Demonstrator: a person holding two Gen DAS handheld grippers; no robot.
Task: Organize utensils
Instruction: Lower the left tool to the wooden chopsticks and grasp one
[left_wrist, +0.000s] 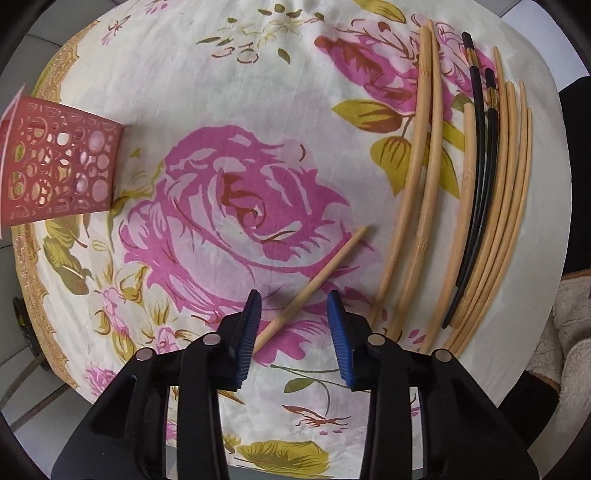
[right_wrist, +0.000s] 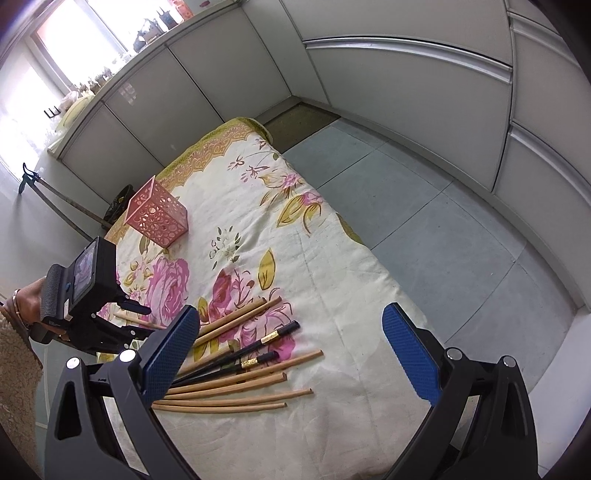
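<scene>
One loose wooden chopstick (left_wrist: 317, 280) lies slantwise on the floral cloth. It runs between the blue pads of my left gripper (left_wrist: 294, 297), which points down at it, and its near end goes behind the left pad (left_wrist: 245, 332). The jaws stand apart and do not clamp it. Several wooden chopsticks (left_wrist: 417, 206) and two black ones (left_wrist: 478, 177) lie in a row to the right. The pink perforated holder (left_wrist: 62, 170) stands at the far left. My right gripper (right_wrist: 291, 309) hangs open and empty above the chopstick pile (right_wrist: 236, 391), with the holder (right_wrist: 157, 214) beyond it.
The cloth-covered table (right_wrist: 332, 258) drops off to grey floor tiles (right_wrist: 443, 229) on the right, with white cabinets (right_wrist: 406, 81) behind. A hand in a fleece sleeve (right_wrist: 18, 369) holds the left gripper's body (right_wrist: 88, 291) at the table's left.
</scene>
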